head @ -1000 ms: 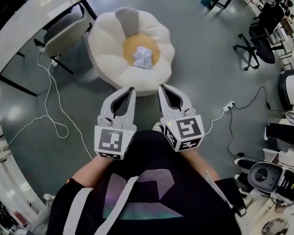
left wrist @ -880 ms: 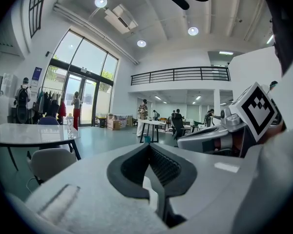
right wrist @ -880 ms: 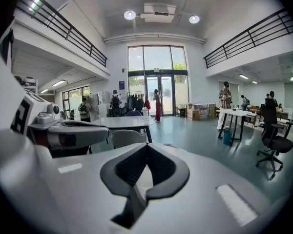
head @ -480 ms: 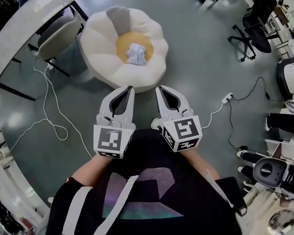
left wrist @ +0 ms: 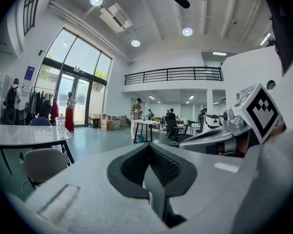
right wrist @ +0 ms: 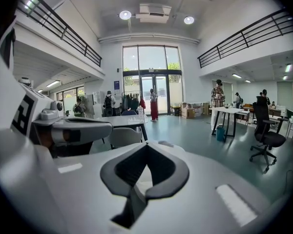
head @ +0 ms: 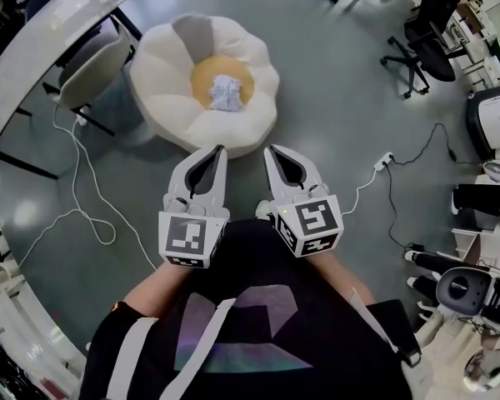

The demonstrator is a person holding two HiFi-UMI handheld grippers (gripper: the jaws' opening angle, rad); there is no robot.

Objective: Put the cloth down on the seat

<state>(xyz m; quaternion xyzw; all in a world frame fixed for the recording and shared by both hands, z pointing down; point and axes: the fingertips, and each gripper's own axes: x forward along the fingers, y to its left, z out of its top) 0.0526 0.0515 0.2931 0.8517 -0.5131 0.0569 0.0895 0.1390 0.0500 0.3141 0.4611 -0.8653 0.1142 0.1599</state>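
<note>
A crumpled white cloth [head: 226, 92] lies on the yellow centre of a cream, flower-shaped seat [head: 162, 61] on the floor. My left gripper [head: 219, 150] and right gripper [head: 271, 150] are held side by side in front of my body, just short of the seat's near edge. Both are shut with nothing between the fingers. In the left gripper view the left gripper [left wrist: 147, 146] shows its dark pads pressed together. The right gripper view shows the right gripper [right wrist: 145, 146] the same way. The cloth is hidden in both gripper views.
A white table [head: 33, 44] with a grey chair [head: 92, 65] stands left of the seat. White cables [head: 75, 215] loop over the floor at the left, and a power strip [head: 384, 160] lies at the right. An office chair [head: 421, 44] and machines [head: 475, 294] stand on the right.
In the head view the seat with the cloth has drifted left and slightly away from the grippers. Both grippers keep their place in front of me, still shut.
</note>
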